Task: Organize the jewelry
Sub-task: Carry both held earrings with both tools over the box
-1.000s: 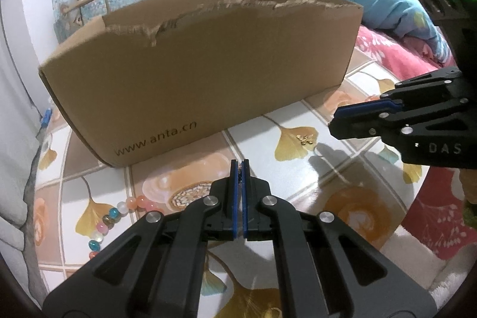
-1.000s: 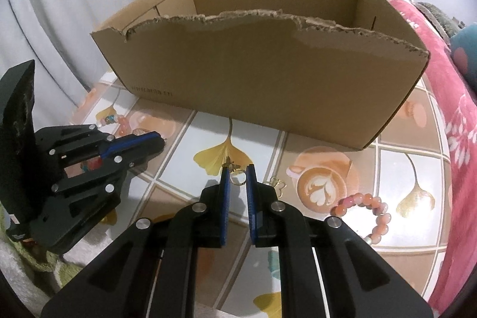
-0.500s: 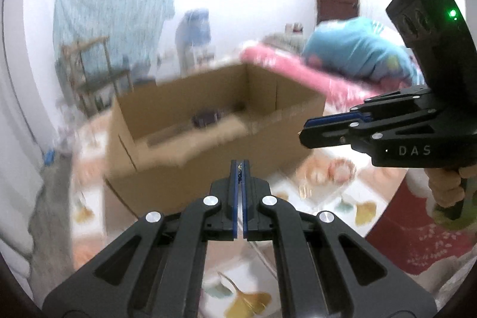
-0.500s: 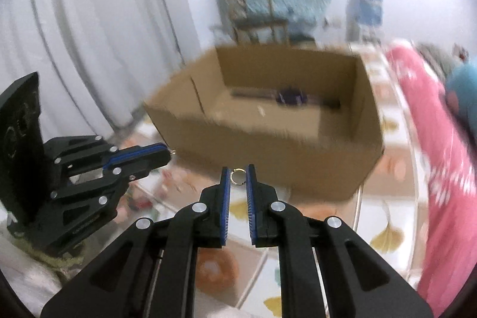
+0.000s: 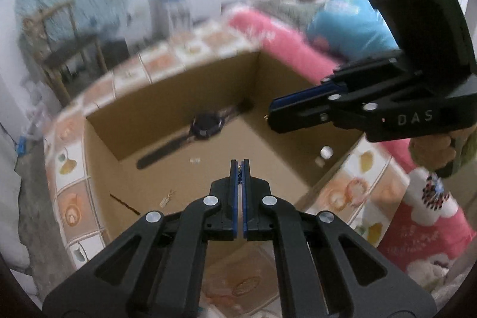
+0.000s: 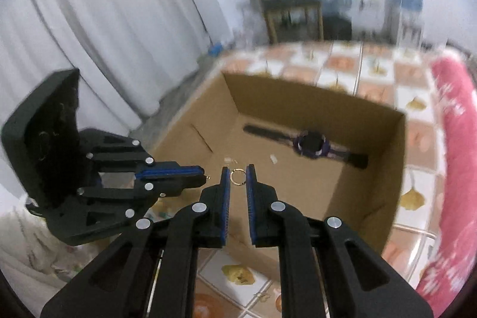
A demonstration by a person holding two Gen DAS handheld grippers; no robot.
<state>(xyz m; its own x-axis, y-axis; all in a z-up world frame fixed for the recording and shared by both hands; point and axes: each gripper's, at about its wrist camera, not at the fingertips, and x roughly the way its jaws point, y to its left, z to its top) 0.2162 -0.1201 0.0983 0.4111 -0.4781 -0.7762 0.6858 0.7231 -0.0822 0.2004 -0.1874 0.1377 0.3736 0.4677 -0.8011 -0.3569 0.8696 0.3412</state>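
Gold, thin and round, a small metal hoop earring (image 6: 237, 177) sits pinched between the blue pads of the right gripper (image 6: 237, 179), whose jaws are narrowed onto it above an open brown cardboard box (image 6: 399, 169). Beside it the left gripper (image 5: 239, 169) has its jaws pressed almost together on a tiny gold piece of jewelry (image 5: 239, 168), too small to make out further; from the right wrist view a bit of gold pokes out of its tip. Both grippers point down into the box. On the box floor lie a dark wristwatch with a long black strap (image 5: 205, 127), near the far wall, and a few small pale bits. A counter covered in a tiled cloth with orange and yellow leaf prints (image 6: 417, 136) carries the box, and a pink blanket (image 6: 456, 97) lies along one side.
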